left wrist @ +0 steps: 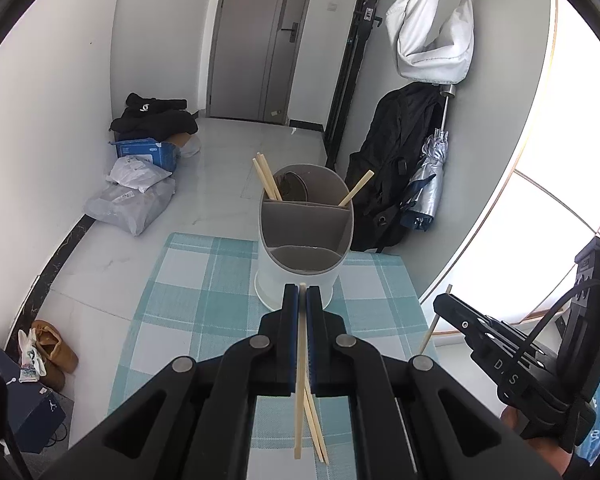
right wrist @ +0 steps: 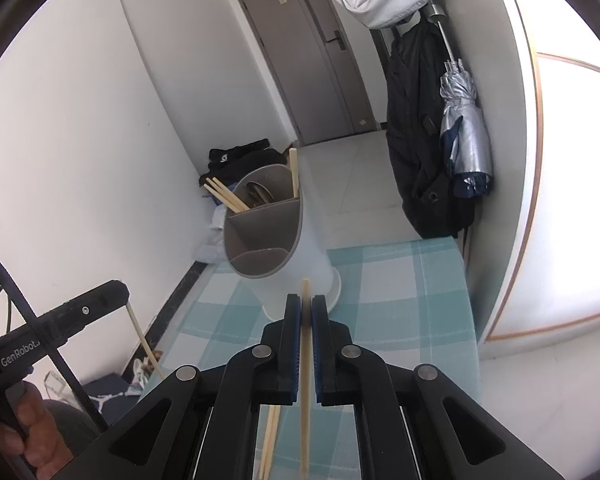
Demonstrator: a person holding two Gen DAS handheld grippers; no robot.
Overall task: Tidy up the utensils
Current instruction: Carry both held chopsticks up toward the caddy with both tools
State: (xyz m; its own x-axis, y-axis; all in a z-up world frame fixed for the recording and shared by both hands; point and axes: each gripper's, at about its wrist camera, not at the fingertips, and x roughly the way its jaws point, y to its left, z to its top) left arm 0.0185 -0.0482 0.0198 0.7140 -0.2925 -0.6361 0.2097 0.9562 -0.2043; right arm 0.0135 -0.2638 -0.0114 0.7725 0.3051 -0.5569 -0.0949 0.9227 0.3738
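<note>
A white utensil holder (left wrist: 300, 276) with grey inner dividers stands at the far end of a teal checked mat (left wrist: 204, 304). Three chopsticks (left wrist: 270, 182) and a dark utensil stand in its back compartments. My left gripper (left wrist: 302, 300) is shut on a wooden chopstick (left wrist: 300, 376) just in front of the holder; more chopsticks (left wrist: 316, 428) lie on the mat beneath. My right gripper (right wrist: 306, 308) is shut on another chopstick (right wrist: 305, 364), near the holder (right wrist: 284, 256). Each gripper shows in the other's view, the right (left wrist: 496, 344) and the left (right wrist: 64, 320).
The mat's far edge drops to a tiled floor with bags and boxes (left wrist: 140, 184) at left. A black coat and a silver umbrella (left wrist: 428, 184) hang at right, against a curved wall. Shoes (left wrist: 48, 352) sit on the floor left of the mat.
</note>
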